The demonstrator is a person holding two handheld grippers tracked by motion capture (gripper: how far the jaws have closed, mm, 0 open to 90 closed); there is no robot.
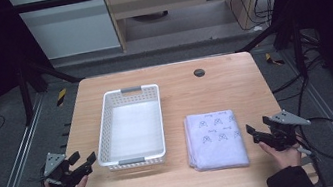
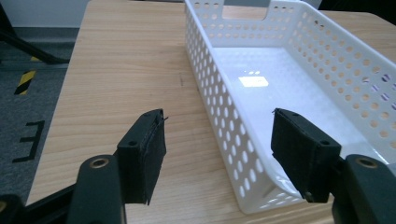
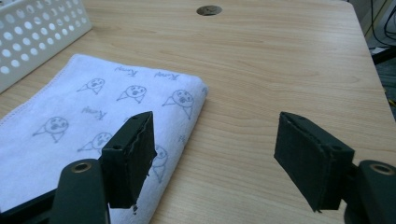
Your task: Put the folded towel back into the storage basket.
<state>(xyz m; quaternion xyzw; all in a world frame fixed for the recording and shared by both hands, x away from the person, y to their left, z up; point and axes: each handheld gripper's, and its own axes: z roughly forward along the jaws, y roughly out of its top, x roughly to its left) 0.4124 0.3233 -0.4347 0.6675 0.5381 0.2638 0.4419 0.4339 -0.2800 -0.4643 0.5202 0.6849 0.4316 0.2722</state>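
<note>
On the table's near right side lies the folded towel (image 1: 215, 139), beside the white basket (image 1: 137, 160). My right gripper (image 1: 259, 126) and left gripper (image 1: 82, 159) both stand open, holding nothing. Grabbing one layer could unfold the towel. My right gripper view shows little cartoon faces; the high view blurs them.

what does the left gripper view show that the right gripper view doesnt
The left gripper view alone shows the inside of the white basket: its bare glossy floor, nothing in it, and the grey handle at its far end; the left gripper is open beside the basket's near corner.

The right gripper view alone shows the folded towel with its small printed figures and the round hole in the table; the right gripper is open over the towel's edge.

Both show the wooden table, a perforated basket wall, and empty jaws.
</note>
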